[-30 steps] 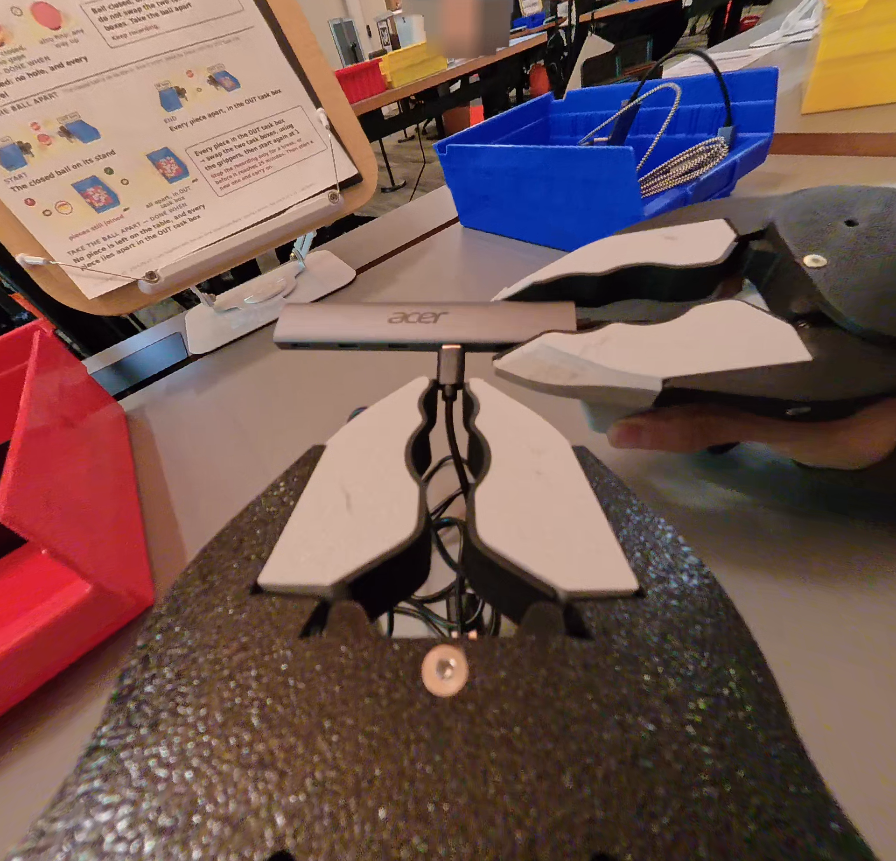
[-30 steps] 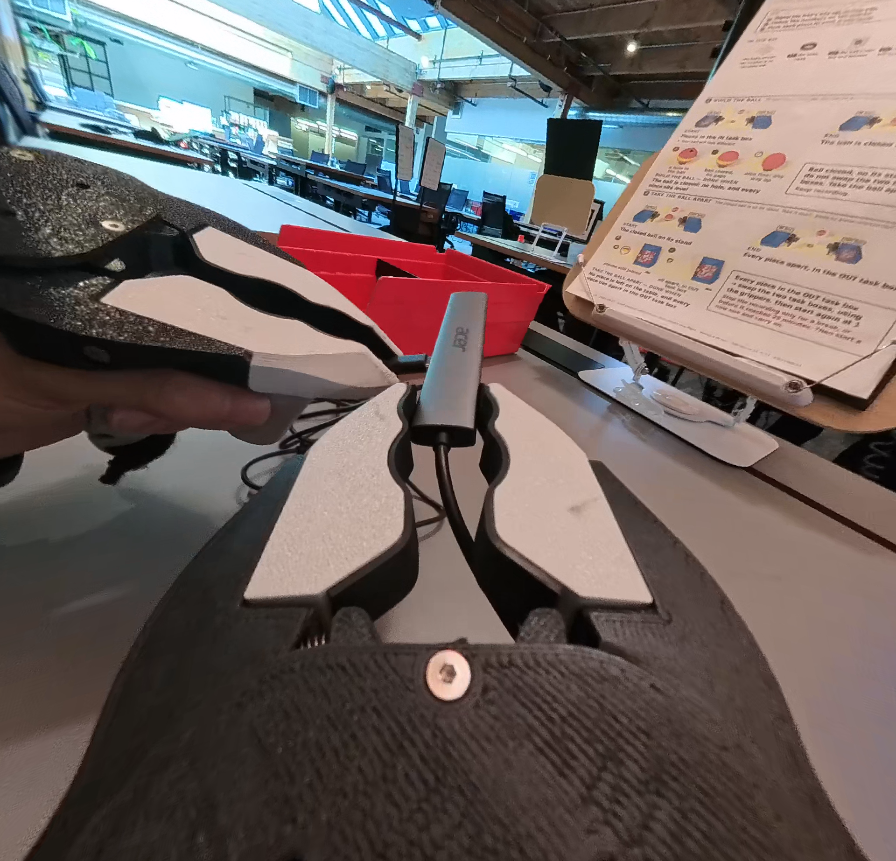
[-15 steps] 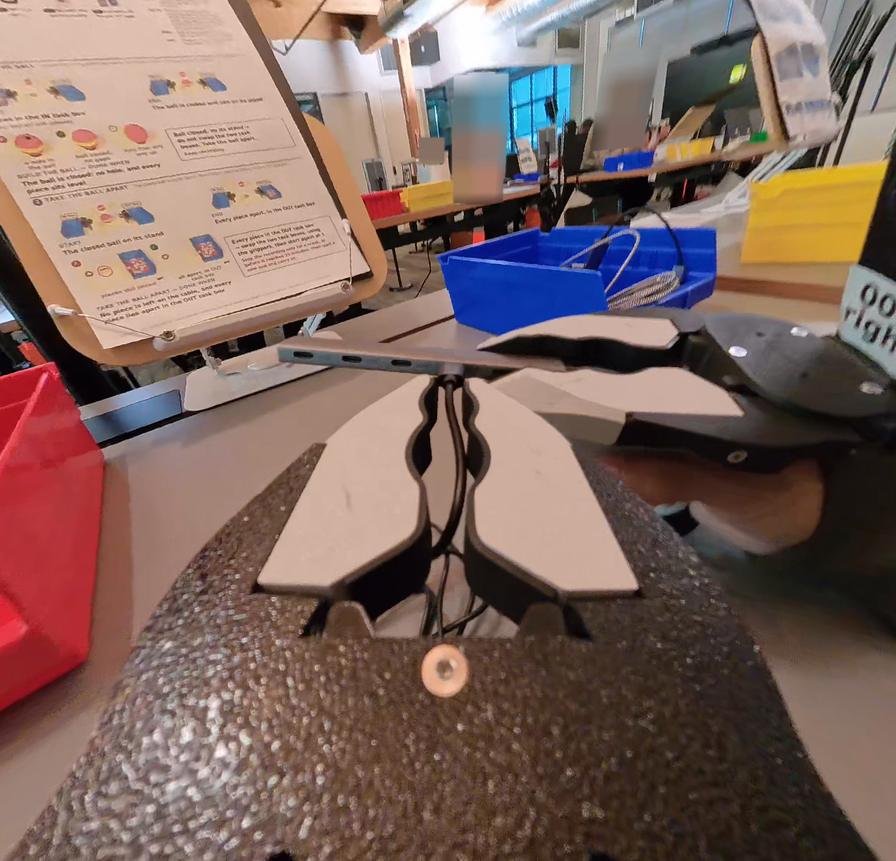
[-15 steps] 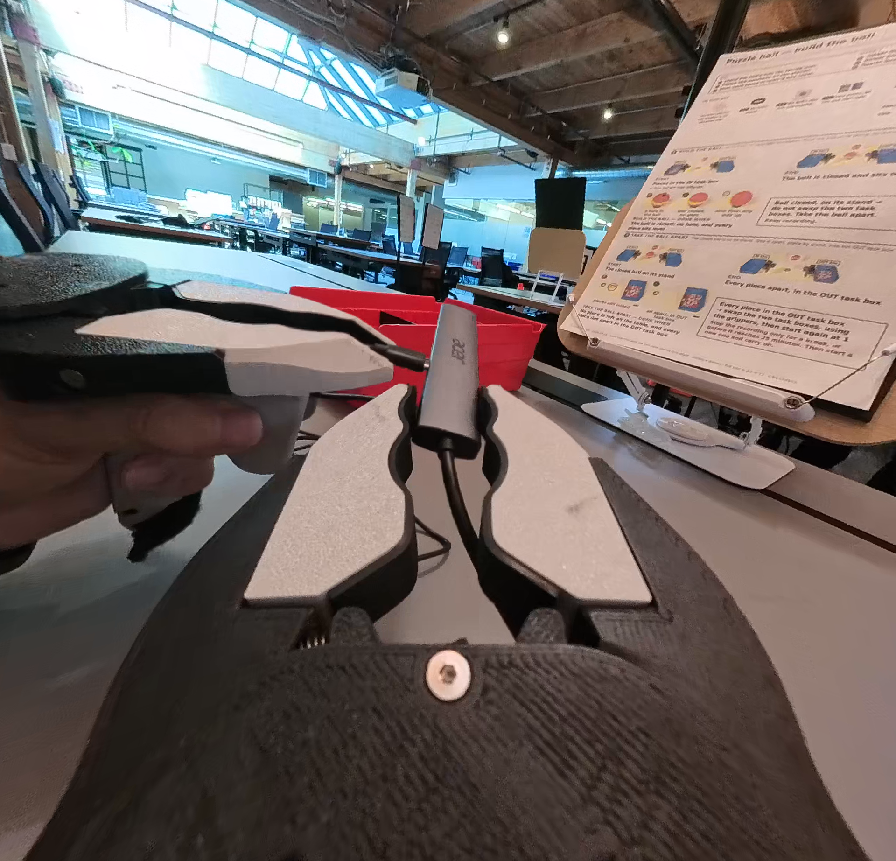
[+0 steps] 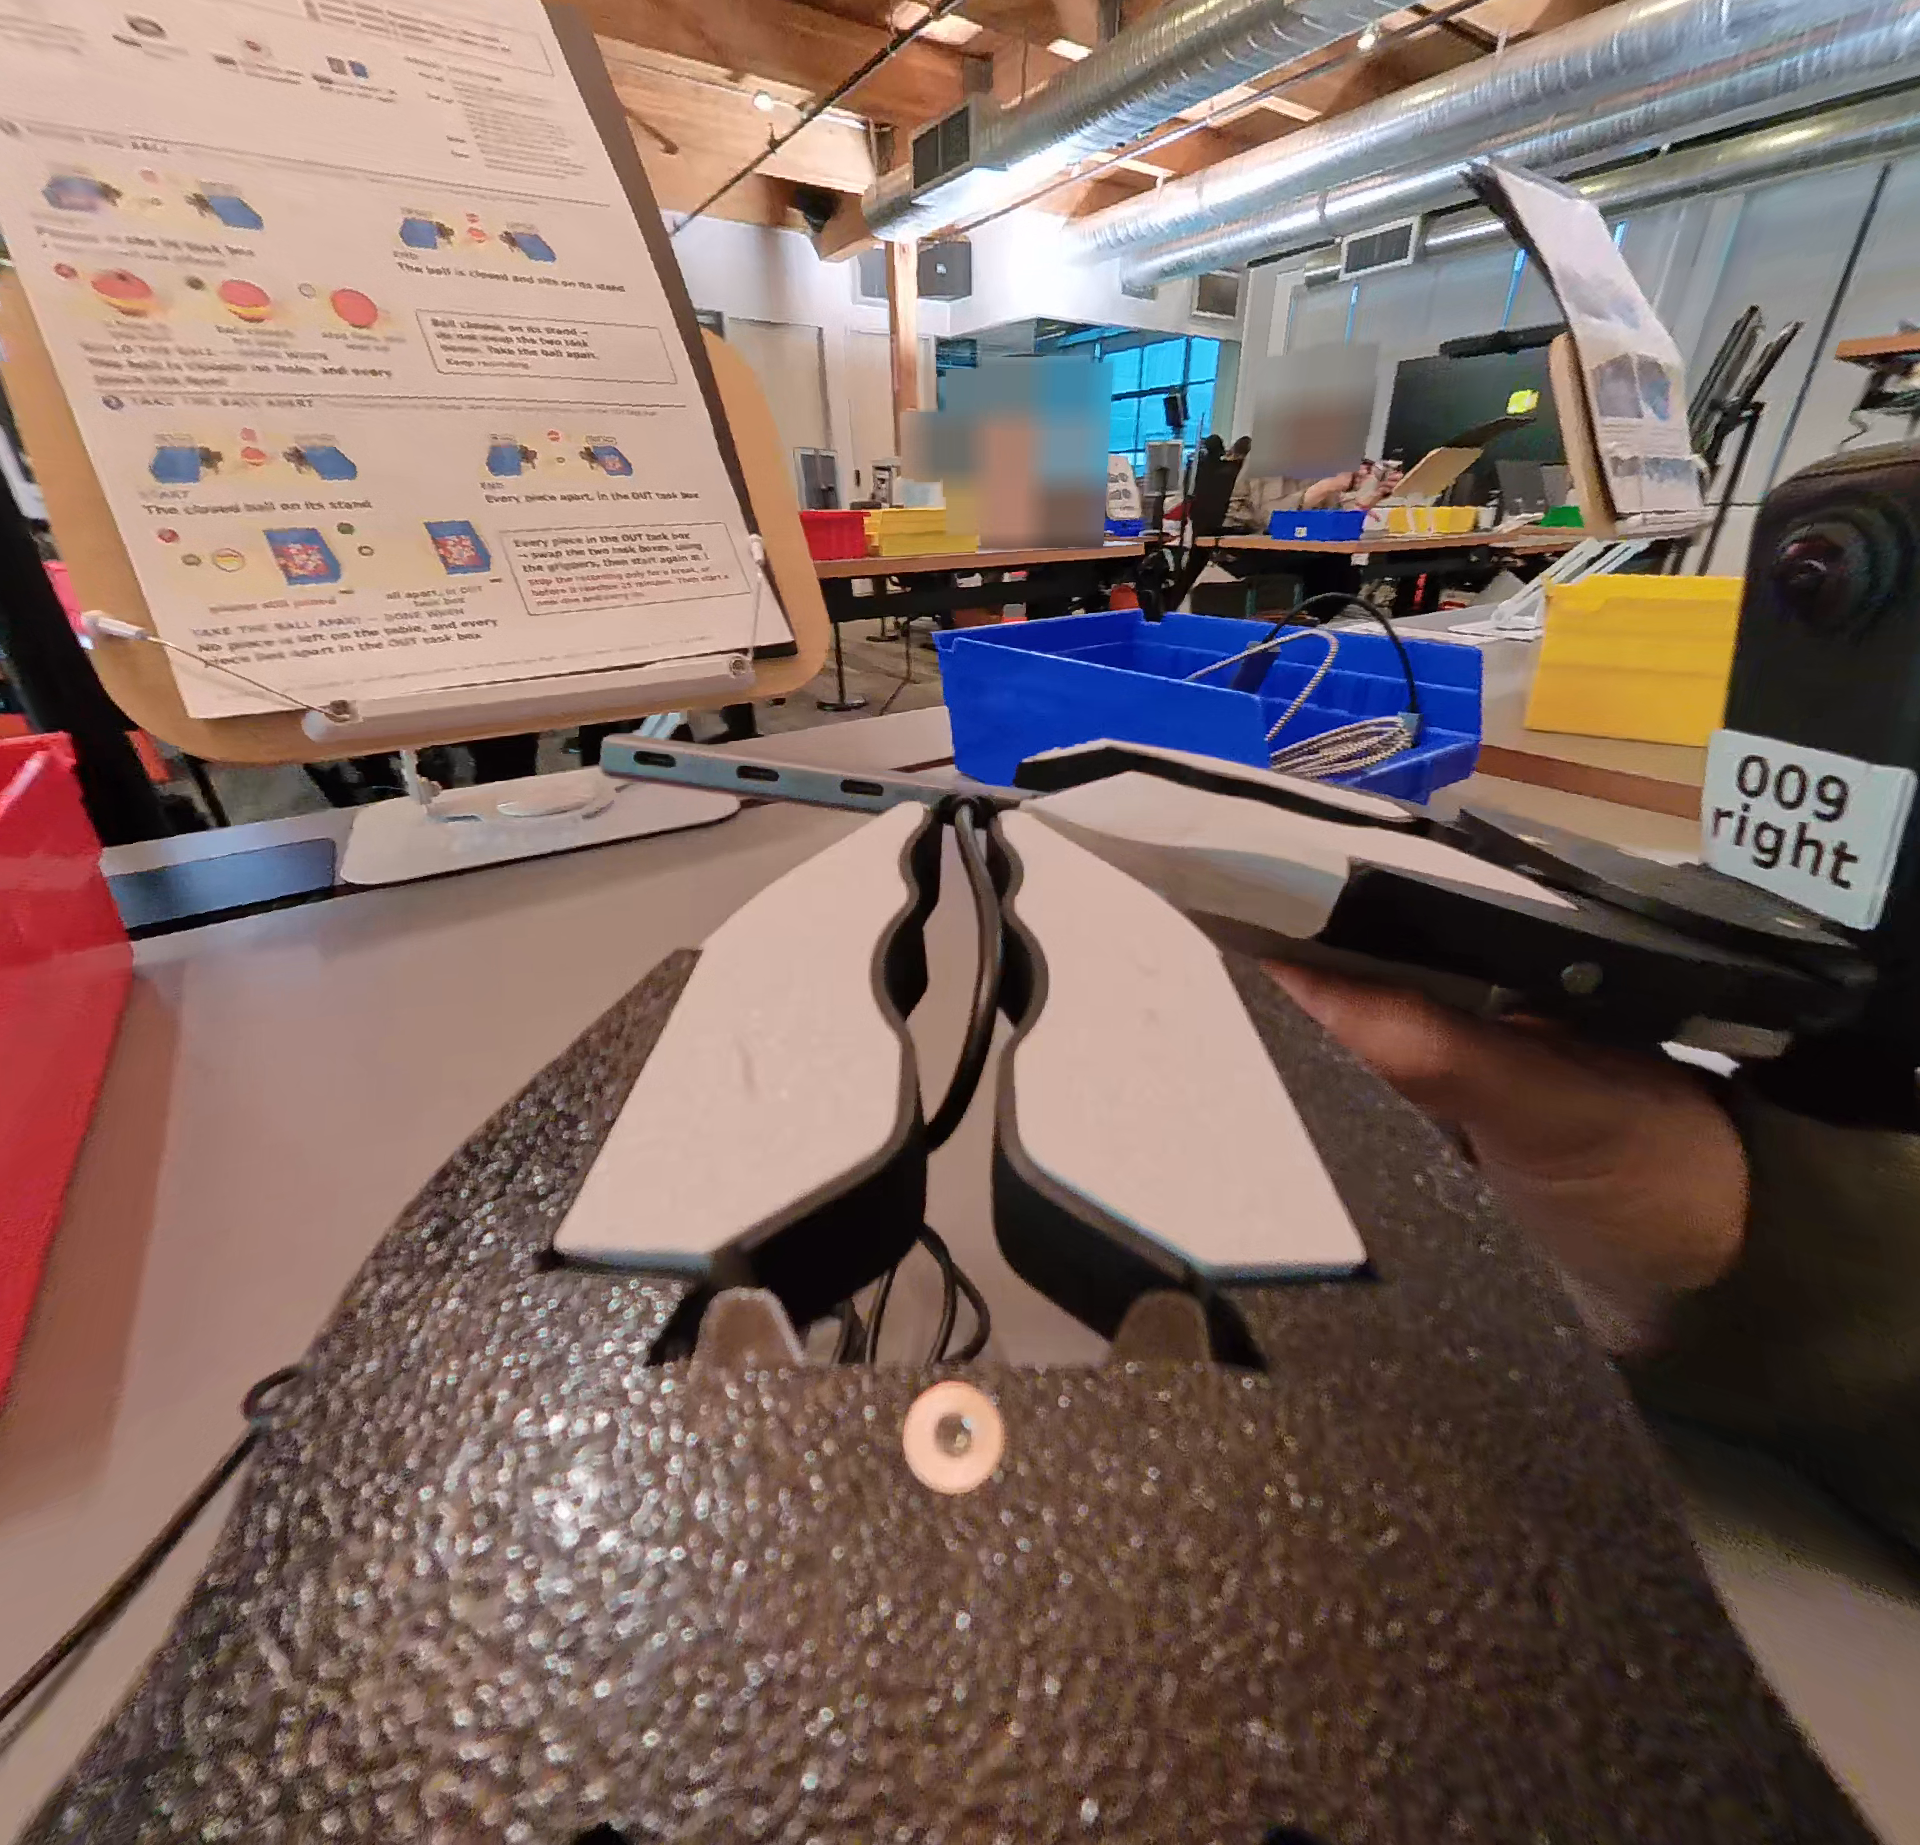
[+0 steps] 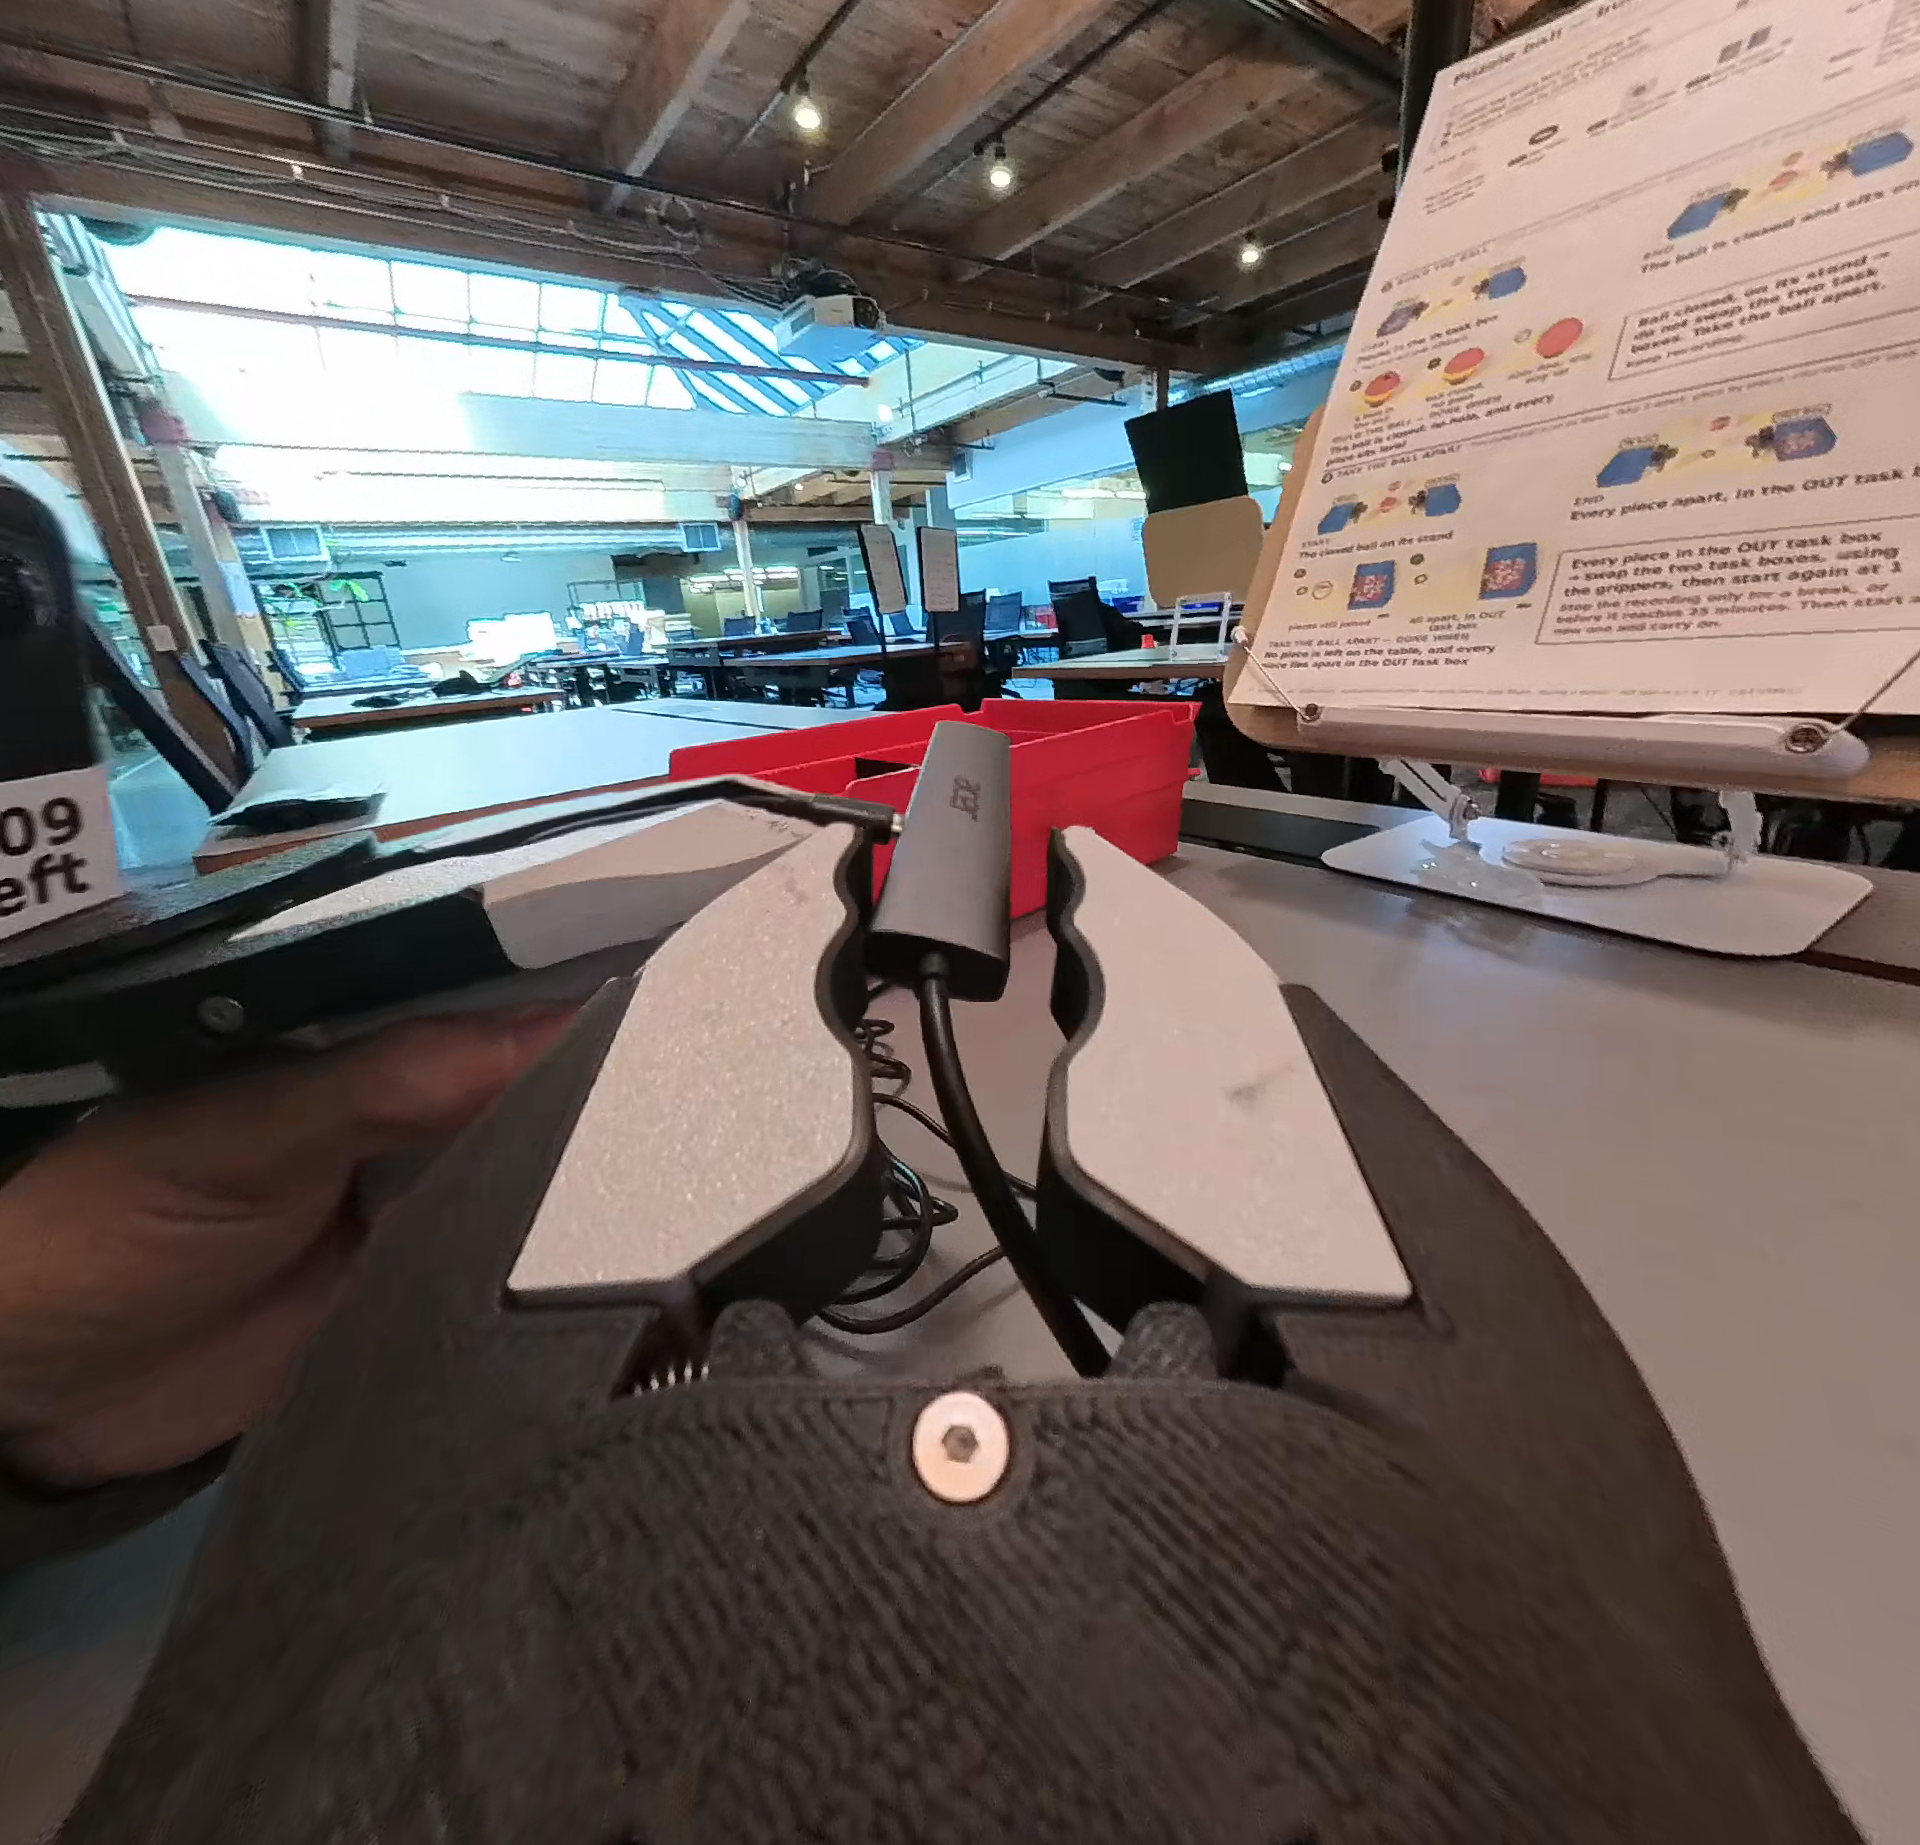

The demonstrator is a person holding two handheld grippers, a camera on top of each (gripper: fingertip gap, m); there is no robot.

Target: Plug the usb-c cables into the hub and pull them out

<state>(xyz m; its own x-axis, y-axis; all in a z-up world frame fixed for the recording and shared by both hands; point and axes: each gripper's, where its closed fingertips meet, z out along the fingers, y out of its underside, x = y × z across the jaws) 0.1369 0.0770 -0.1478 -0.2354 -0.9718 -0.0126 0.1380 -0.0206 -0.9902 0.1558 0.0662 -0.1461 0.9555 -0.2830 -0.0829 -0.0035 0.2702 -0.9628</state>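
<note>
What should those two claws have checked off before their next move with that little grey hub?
1. Left claw shut on the black cable: ok.
2. Plug fully seated in the hub: cannot tell.
3. Right claw gripping the hub: not ok, a gap shows beside it.
4. Free ports in sight: ok.
5. Table below clear of obstacles: ok.

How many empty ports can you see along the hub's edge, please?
3, in a row along the hub edge in the left wrist view: far-left port, middle port, right port nearest the black cable. More may be hidden behind the right gripper.
</note>
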